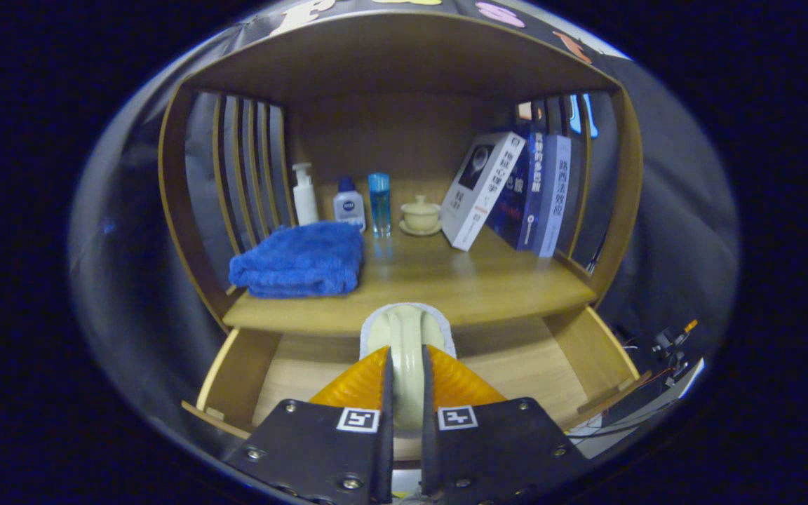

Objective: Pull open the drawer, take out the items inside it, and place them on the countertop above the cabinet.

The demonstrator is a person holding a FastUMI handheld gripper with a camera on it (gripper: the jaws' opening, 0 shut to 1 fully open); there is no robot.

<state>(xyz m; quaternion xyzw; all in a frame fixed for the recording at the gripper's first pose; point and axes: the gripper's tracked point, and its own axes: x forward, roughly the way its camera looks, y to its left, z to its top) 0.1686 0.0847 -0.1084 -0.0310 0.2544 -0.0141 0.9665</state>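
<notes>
The gripper [405, 379] has both fingers clamped on a pale green, rounded object [405, 335], perhaps a soap dish or small lidded piece; what it is cannot be told for sure. The object stands up between the fingers in the lower centre of the frame, its long axis running straight ahead along them. Under it lies the pulled-out drawer [239, 372], whose wooden floor looks bare on either side of the fingers. The countertop [446, 280] sits just beyond and above the held object, so the coming move is likely up and forward onto the free wood in the middle. At left on the countertop lies a folded blue towel [299, 263]; behind it stand a white pump bottle [304, 193], two small bottles and a lidded cup. At upper right lean books [516, 189] with Chinese titles, too small to read reliably.
</notes>
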